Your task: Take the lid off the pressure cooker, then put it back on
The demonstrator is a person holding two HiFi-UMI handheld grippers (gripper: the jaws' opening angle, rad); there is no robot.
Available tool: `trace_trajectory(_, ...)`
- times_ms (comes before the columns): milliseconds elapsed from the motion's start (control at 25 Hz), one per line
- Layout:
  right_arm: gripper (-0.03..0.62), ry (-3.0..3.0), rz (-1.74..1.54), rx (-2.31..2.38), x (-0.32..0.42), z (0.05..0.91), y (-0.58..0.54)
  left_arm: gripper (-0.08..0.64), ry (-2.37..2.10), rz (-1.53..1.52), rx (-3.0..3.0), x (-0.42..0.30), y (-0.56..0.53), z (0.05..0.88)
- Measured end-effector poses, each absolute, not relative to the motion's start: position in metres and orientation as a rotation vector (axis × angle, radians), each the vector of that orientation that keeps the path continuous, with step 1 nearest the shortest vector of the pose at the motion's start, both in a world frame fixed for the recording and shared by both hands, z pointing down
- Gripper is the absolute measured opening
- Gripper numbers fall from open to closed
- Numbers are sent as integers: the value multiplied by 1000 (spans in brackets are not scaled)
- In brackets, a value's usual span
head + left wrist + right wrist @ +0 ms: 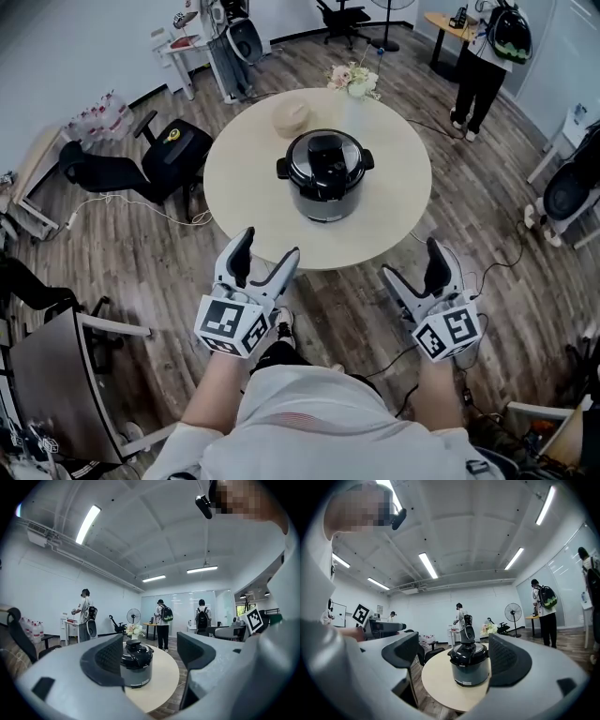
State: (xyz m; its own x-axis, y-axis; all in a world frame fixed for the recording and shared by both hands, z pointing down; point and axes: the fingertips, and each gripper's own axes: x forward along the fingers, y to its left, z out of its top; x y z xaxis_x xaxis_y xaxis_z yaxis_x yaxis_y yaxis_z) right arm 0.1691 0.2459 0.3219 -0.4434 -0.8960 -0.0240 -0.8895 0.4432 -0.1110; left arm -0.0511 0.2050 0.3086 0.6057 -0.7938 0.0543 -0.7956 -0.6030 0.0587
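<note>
While the pressure cooker [324, 192] stands closed at the middle of the round bench [242, 192], well apart from the left gripper [269, 247] and right gripper [411, 261], both spread wide and empty, its rigid, glossy, probably weighty lid [302, 161] seems best taken by the black top handle [326, 155].

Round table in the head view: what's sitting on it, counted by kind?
Pressure cooker, lid on: 1
Flower bunch, at the far edge: 1
Beige round object, too small to identify: 1
Total: 3
</note>
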Motion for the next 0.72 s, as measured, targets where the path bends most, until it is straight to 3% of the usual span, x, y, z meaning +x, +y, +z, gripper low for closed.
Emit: trace_trajectory(720,448,2586,-97,-1770,97,317,14,350,-1164,-22,2775,-118,-58,332)
